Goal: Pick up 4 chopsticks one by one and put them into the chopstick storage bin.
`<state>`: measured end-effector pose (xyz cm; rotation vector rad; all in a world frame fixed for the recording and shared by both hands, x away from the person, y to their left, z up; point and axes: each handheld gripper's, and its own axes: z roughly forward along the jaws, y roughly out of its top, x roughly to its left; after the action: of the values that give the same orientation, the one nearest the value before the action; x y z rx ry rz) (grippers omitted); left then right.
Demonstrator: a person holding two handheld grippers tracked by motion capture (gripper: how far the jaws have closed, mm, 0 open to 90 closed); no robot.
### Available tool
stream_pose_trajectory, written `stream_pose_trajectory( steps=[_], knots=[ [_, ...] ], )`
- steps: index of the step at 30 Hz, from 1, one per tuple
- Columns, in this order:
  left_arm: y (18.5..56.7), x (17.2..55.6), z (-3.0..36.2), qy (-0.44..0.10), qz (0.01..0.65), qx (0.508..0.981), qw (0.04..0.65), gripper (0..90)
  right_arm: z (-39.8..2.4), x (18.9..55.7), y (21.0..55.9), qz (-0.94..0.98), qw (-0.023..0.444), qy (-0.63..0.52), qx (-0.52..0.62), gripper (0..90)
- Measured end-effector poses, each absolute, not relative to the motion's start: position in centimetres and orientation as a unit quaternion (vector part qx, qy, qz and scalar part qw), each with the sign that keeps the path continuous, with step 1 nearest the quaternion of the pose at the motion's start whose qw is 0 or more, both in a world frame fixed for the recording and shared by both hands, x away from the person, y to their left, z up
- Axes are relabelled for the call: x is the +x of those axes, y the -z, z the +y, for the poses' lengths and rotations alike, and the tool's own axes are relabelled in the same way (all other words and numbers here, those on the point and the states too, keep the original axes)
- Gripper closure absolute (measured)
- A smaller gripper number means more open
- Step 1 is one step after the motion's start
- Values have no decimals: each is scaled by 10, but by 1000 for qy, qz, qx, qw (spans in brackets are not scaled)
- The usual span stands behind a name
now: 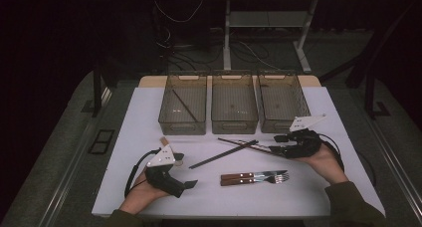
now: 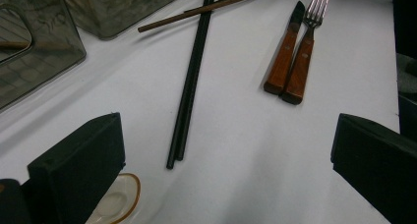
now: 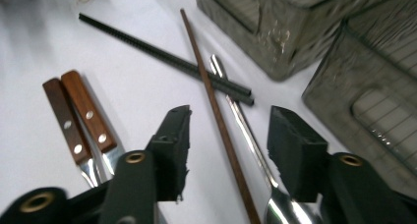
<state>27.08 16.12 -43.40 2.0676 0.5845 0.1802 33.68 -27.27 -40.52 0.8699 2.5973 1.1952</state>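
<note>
Work in hand: we are sorting cutlery from the white table (image 1: 149, 112) into three clear bins, and the right gripper (image 3: 228, 140) is reaching for the brown chopstick (image 3: 216, 118).

Right gripper: we are holding it low over the table with the jaws part-way apart, straddling the brown chopstick and the steel spoon (image 3: 246, 130) beside it; the pads are not pressing on either one yet. We judge it is lined up this way so the closing jaws meet the stick across its width.

Left gripper: we are resting it (image 1: 176, 160) near the table's front left, jaws wide and holding nothing, probably keeping clear of the reach.

Brown chopstick: it is lying on the table in front of the middle and right bins, crossing over the pair of black chopsticks (image 2: 189, 81).

Left bin: it (image 1: 183, 103) is holding one brown stick already, which we take as the reason for picking this one.

Knife and fork: they (image 1: 255, 177) are lying side by side near the front edge, handles together, untouched.

Risk: we are likely to catch the spoon along with the chopstick.
</note>
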Motion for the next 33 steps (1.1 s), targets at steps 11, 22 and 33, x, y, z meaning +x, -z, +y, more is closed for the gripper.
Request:
stream_pose_trajectory(
  steps=[11,22,33],
  knots=[
    [435,271,161,-73,239,847,469,0,-272,345,424,882,66,-367,287,682],
    [436,272,160,-74,246,848,464,0,-263,348,434,896,64,-344,274,738],
    [437,271,157,-95,259,847,455,0,-262,351,440,900,60,-339,266,764]
  ],
)
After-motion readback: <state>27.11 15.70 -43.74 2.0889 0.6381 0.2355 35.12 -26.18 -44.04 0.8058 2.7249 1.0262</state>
